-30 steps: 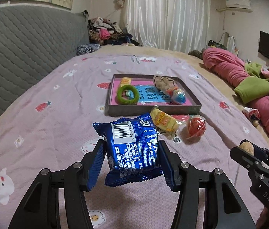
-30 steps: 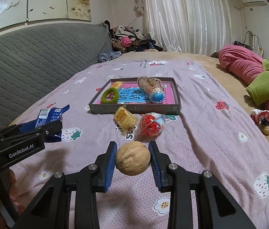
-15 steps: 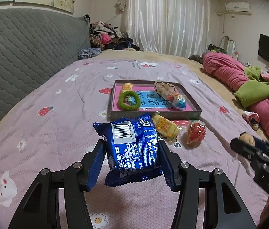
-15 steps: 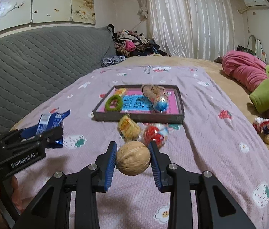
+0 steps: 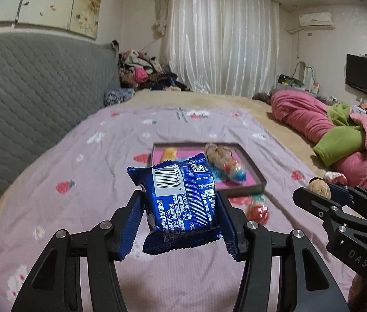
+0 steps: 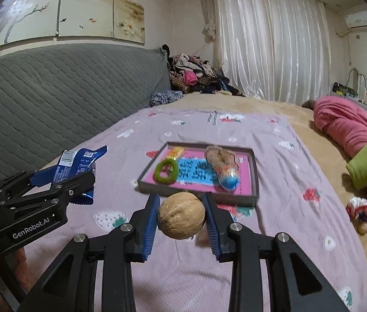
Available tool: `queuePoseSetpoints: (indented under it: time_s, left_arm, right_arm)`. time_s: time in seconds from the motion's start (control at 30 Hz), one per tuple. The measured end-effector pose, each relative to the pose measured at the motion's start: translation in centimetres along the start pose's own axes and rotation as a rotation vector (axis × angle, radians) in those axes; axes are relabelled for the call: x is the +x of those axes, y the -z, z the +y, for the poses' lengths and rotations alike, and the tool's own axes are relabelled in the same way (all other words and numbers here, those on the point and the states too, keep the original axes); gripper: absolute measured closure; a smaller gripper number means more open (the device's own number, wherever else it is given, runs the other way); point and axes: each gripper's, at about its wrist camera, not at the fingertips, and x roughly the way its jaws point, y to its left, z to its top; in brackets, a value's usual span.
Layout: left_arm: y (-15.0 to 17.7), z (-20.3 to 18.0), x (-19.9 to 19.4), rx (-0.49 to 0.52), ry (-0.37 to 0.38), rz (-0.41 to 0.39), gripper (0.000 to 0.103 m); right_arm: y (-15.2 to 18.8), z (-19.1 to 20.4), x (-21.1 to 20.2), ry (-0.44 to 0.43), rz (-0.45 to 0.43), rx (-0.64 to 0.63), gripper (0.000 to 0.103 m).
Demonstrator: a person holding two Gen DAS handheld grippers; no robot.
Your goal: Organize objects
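White curtains (image 6: pixel 269 49) glow at twelve o'clock behind the bed (image 6: pixel 274 140), grey quilted headboard (image 6: pixel 53 91) at nine, television (image 5: pixel 366 80) at three.

I have raised both tools higher above the bed and carried them forward toward the tray (image 6: pixel 255 179). My left tool (image 5: pixel 180 223) now holds the blue packet (image 5: pixel 183 202) across the tray's near edge, and my right tool's (image 6: pixel 182 221) walnut (image 6: pixel 182 218) covers it too.
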Motion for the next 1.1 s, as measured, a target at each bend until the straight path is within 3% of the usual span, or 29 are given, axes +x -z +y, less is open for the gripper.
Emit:
queuePoseSetpoints:
  time_s: [0.57,0.87,1.1]
  left_arm:
    - [-5.6,-0.4,4.1,0.035,-0.004,-0.045,0.046]
    - [-8.8,-0.2,9.1,0.019,-0.008,-0.046,0.046]
    - [-10.0,0.7,14.0,-0.017,0.010,-0.028,0.046]
  right_arm:
    - [-6.9,-0.4,1.6,-0.005,-0.078,-0.049,0.068]
    - [-10.5,-1.2,4.1,-0.009,-0.116,-0.066,0.068]
    - [-11.5,-1.8,8.8,-0.051,-0.098,-0.024,0.068]
